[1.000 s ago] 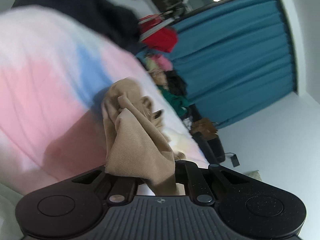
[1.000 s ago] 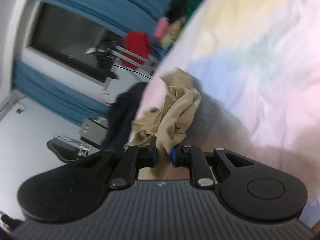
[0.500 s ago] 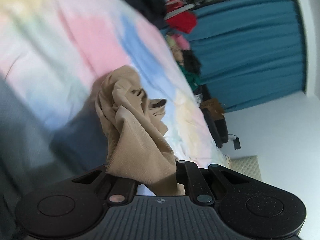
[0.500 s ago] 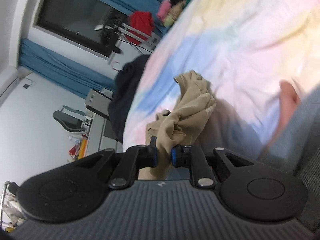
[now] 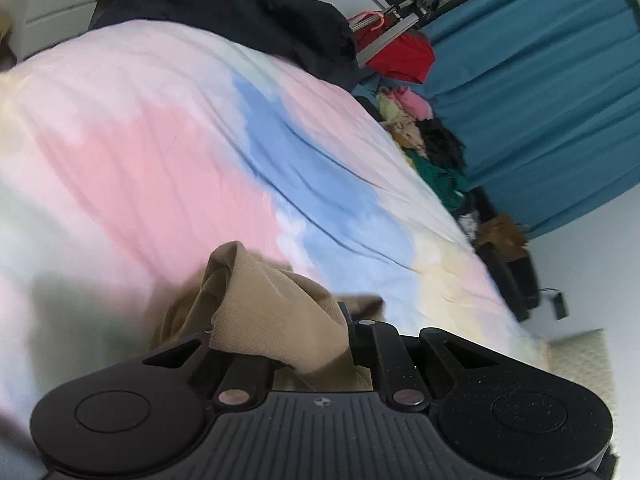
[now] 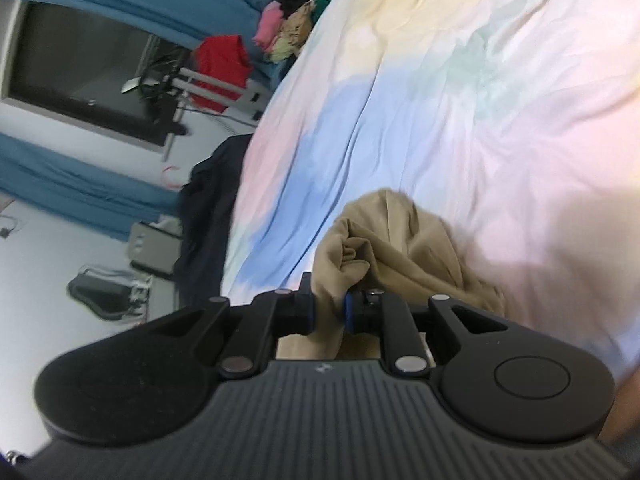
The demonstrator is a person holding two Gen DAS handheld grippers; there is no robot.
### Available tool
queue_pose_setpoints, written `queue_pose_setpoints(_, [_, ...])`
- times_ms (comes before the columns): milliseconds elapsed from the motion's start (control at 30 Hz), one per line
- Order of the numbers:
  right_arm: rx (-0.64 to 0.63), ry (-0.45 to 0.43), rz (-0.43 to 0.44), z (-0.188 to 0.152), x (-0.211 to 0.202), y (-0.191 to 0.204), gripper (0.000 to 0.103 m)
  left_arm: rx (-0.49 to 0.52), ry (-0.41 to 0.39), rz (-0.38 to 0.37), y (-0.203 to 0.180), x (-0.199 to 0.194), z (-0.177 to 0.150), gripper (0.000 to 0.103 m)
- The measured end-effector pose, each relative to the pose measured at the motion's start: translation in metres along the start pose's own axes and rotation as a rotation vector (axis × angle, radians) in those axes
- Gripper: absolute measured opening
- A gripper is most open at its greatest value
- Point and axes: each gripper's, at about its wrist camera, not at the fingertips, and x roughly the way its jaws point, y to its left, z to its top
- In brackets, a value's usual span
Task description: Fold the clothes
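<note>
— Seen from the left tongs [image 5: 280,336]?
— Clamped on the tan cloth [image 5: 276,320], bunched right between the tips and spilling over them. Past the tips, the pastel bedcover [image 5: 160,152]. Far ahead, a dark pile [image 5: 240,12] and a blue curtain [image 5: 540,100].

— Anything new from the right tongs [image 6: 329,314]?
— Blue pads [image 6: 349,312] pinching a thin fold of the same tan cloth [image 6: 400,248], heaped just ahead and to the right on the bedcover [image 6: 460,100]. Off to the left, a dark window [image 6: 80,76], not seen from the other side.

— How held?
— Both low and close over the bed, tilted sideways. Hands hidden behind the tongs.
</note>
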Motion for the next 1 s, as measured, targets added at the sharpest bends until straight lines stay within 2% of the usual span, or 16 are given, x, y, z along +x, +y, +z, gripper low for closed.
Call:
queue_pose_setpoints(100, [0.023, 0.001, -0.013, 0.008, 0.026, -0.007, 0.018, 0.076, -0.038, 0.013, 0.001, 0.031, 0.006, 0.012])
queue_pose_setpoints(300, [0.0, 0.007, -0.028, 0.008, 0.066, -0.037, 0.02, 0.198, -0.101, 0.01, 0.018, 0.064, -0.012, 0.014])
queue_pose_setpoints(400, [-0.073, 0.016, -0.028, 0.01, 0.074, -0.035, 0.021, 0.222, -0.103, 0.004, 0.019, 0.069, -0.014, 0.016])
queue_pose_setpoints(433, [-0.087, 0.024, -0.019, 0.012, 0.074, -0.033, 0.028, 0.23, -0.104, 0.002, 0.019, 0.07, -0.015, 0.019])
queue_pose_setpoints(467, [-0.095, 0.029, 0.007, 0.013, 0.075, -0.031, 0.035, 0.238, -0.105, 0.0, 0.02, 0.072, -0.015, 0.025])
queue_pose_setpoints(533, [-0.105, 0.031, 0.075, 0.015, 0.074, -0.028, 0.083, 0.242, -0.092, -0.018, 0.02, 0.076, -0.014, 0.039])
queue_pose_setpoints(567, [-0.124, 0.028, 0.106, 0.013, 0.073, -0.025, 0.092, 0.248, -0.082, -0.037, 0.02, 0.077, -0.014, 0.054])
queue_pose_setpoints(600, [-0.149, 0.027, 0.128, 0.012, 0.072, -0.021, 0.095, 0.263, -0.073, -0.056, 0.017, 0.079, -0.014, 0.072])
queue_pose_setpoints(633, [-0.18, 0.03, 0.145, 0.011, 0.072, -0.017, 0.095, 0.29, -0.071, -0.062, 0.014, 0.079, -0.015, 0.082])
queue_pose_setpoints(667, [-0.208, 0.036, 0.155, 0.01, 0.07, -0.013, 0.095, 0.318, -0.076, -0.057, 0.012, 0.077, -0.018, 0.097])
queue_pose_setpoints(700, [-0.225, 0.035, 0.163, 0.009, 0.068, -0.01, 0.095, 0.346, -0.081, -0.051, 0.009, 0.075, -0.02, 0.103])
queue_pose_setpoints(867, [-0.308, -0.025, 0.27, 0.006, 0.033, 0.0, 0.093, 0.489, -0.107, -0.021, -0.002, 0.063, -0.032, 0.103])
queue_pose_setpoints(900, [-0.337, -0.032, 0.285, 0.006, 0.028, 0.004, 0.085, 0.517, -0.112, -0.015, -0.004, 0.061, -0.034, 0.103])
queue_pose_setpoints(933, [-0.366, -0.038, 0.301, 0.005, 0.023, 0.008, 0.066, 0.546, -0.117, -0.008, -0.007, 0.058, -0.037, 0.103])
queue_pose_setpoints(1000, [-0.439, -0.03, 0.282, 0.006, 0.022, 0.016, 0.062, 0.593, -0.123, 0.006, -0.01, 0.056, -0.041, 0.103])
